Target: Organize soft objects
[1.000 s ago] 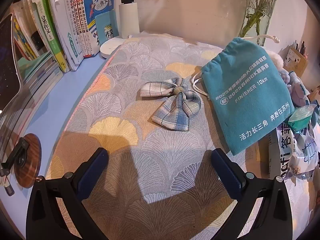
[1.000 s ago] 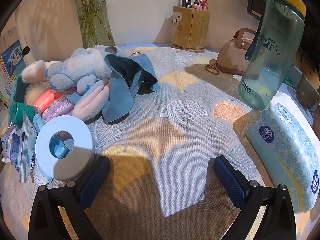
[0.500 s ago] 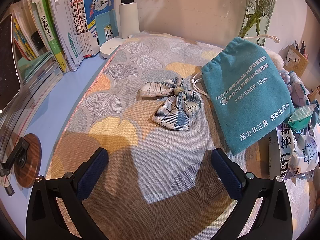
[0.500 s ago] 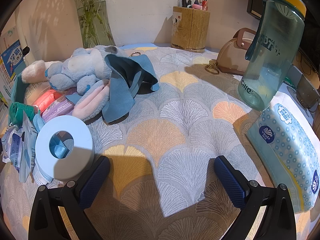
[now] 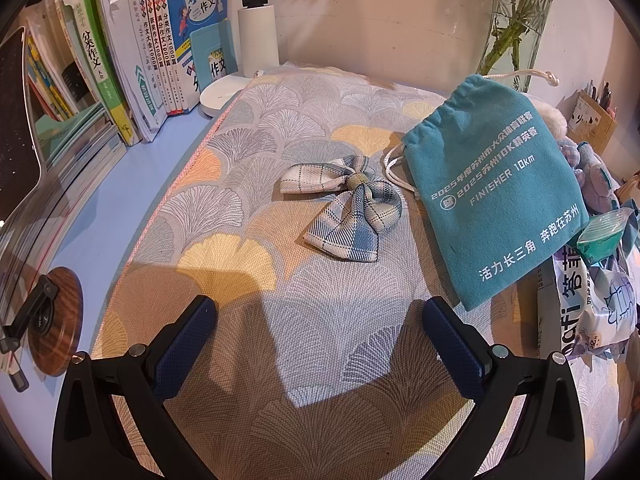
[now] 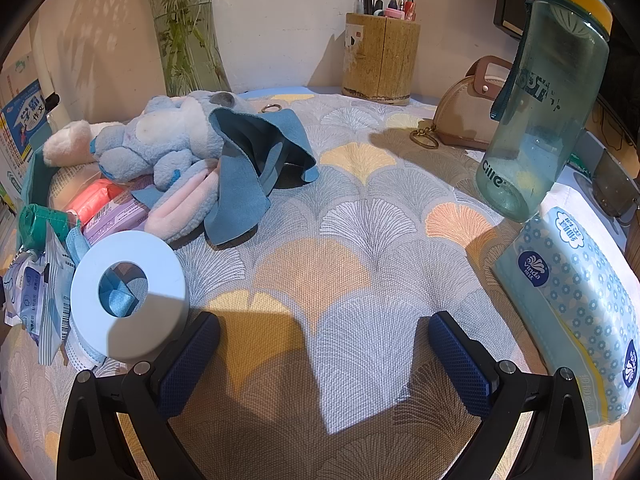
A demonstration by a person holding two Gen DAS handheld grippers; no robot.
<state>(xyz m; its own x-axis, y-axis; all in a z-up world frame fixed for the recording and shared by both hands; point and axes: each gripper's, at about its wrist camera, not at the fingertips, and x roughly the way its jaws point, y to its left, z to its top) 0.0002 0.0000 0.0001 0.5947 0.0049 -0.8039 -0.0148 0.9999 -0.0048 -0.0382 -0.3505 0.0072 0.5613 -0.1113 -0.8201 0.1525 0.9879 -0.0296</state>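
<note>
On teal pouch point(image 5: 496, 196), "FINISHER 10km" (bottle point(image 6: 544, 108): "Cille")

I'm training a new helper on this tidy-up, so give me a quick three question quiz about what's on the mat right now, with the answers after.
1. True or false: the left tongs are shut on the plaid bow.
2. Which lies right beside the plaid bow? A) teal drawstring pouch B) water bottle C) tissue pack
3. What is draped against the blue plush toy in the right wrist view?

Key
1. False: both the left and the right tongs are open and hold nothing.
2. A
3. A blue cloth.
</note>
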